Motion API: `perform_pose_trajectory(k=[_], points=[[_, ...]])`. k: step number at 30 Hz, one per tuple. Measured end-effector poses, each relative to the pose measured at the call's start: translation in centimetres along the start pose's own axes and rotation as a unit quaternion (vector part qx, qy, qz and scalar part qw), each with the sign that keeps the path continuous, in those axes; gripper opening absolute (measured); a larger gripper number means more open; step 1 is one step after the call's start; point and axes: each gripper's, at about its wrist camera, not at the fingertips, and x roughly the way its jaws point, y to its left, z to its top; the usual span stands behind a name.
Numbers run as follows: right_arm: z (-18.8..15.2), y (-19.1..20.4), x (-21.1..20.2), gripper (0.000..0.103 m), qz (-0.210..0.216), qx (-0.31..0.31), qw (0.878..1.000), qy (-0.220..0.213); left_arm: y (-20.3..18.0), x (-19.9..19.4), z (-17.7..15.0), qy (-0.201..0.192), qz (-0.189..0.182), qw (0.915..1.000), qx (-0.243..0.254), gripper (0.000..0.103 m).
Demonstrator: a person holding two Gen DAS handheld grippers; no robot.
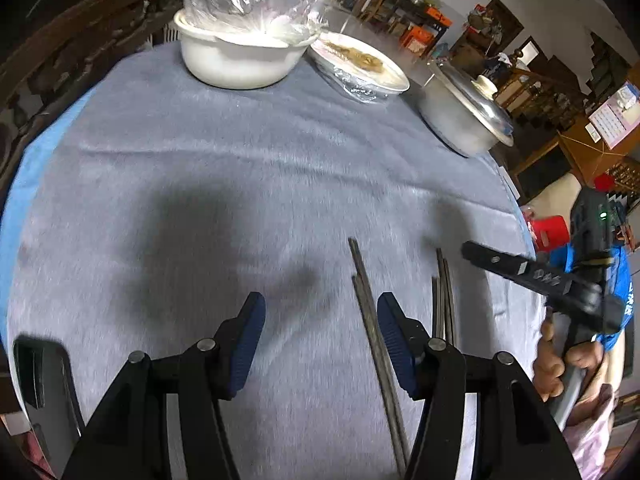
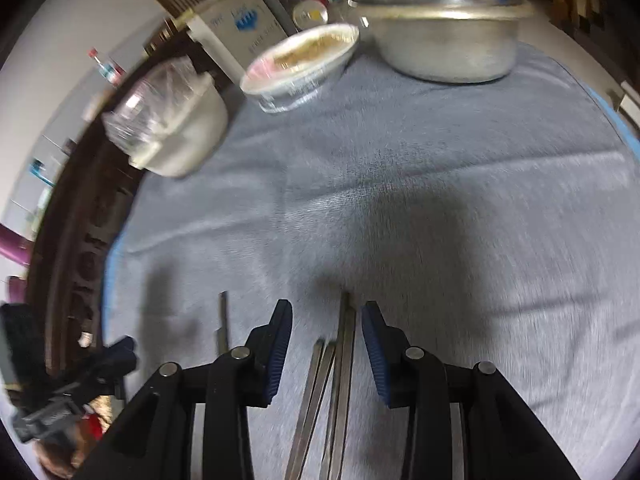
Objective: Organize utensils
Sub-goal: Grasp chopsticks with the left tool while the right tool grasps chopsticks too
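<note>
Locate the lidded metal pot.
The lidded metal pot stands at the far edge of the grey cloth, right of the plastic-wrapped food plate.

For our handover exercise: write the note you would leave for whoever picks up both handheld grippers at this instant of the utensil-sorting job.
Left gripper: jaws open, holding nothing, over the grey cloth; one pair of dark metal chopsticks lies just beside its right jaw.
Right gripper: jaws open, empty; a bundle of dark metal chopsticks lies on the cloth between them, ungripped.
Done: nothing gathered yet.
Left: bring both chopstick groups together. The covered white bowl, food dish and lidded steel pot stand along the far edge.
</note>
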Motion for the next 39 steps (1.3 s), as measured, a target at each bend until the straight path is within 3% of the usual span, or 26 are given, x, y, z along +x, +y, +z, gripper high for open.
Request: perform_pose_trajectory(k=[3,6,10,12,16,20,22,23,24,25,29,31,39], points=[[0.8,0.7,1.9,0.028,-0.025,-0.014,0.999,0.029,0.0,0.8,1.7,0.013,-0.012,0.9998,-0.011,0.052],[1.0,1.3,3.2,0.026,-0.055,-0.034,0.997,0.044,-0.4,2.0,3.1,0.036,-0.023,0.9990,-0.016,0.046],[0.9,2.1,3.7,0.017,-0.097,-0.062,0.993,0.039,-1.2,3.8,4.3,0.061,-0.033,0.9972,-0.028,0.044],[0.8,2.4,3.9,0.007,-0.113,-0.081,0.990,0.036,-1.6,4.6,4.6,0.070,-0.034,0.9965,-0.032,0.044],[0.5,1.8,3.4,0.007,-0.094,-0.079,0.992,0.019,-3.0,6.7,4.9,0.089,-0.018,0.9954,-0.032,0.044],[0.0,0.2,1.0,0.007,-0.049,-0.055,0.997,-0.029,-3.7,8.5,4.3,0.109,-0.001,0.9936,-0.030,0.043],[-0.4,-0.8,-0.8,0.007,-0.025,-0.044,0.997,-0.057,-4.2,8.6,4.2,0.099,0.014,0.9948,-0.017,0.039],[-0.8,-1.4,-2.0,0.007,-0.014,-0.035,0.997,-0.073,-4.4,8.6,4.2,0.092,0.022,0.9954,-0.016,0.028],[-0.9,-1.7,-2.8,0.007,-0.002,-0.029,0.996,-0.083,-4.4,8.9,4.1,0.097,0.027,0.9948,-0.018,0.011],[-1.1,-2.1,-3.7,0.007,0.011,-0.021,0.995,-0.095,-4.4,9.0,4.1,0.095,0.034,0.9947,-0.018,0.006],[-1.8,-2.2,-6.9,0.007,0.031,-0.016,0.990,-0.135,-5.0,8.3,3.5,0.062,0.051,0.9968,-0.006,0.006],[-2.5,-2.4,-9.2,0.007,0.036,-0.018,0.986,-0.160,-5.4,6.9,3.2,0.042,0.042,0.9982,0.000,0.005],[-7.3,-1.7,-17.4,0.006,0.060,-0.030,0.968,-0.242,-9.0,-4.1,-0.4,-0.067,-0.011,0.9962,0.055,0.005]])
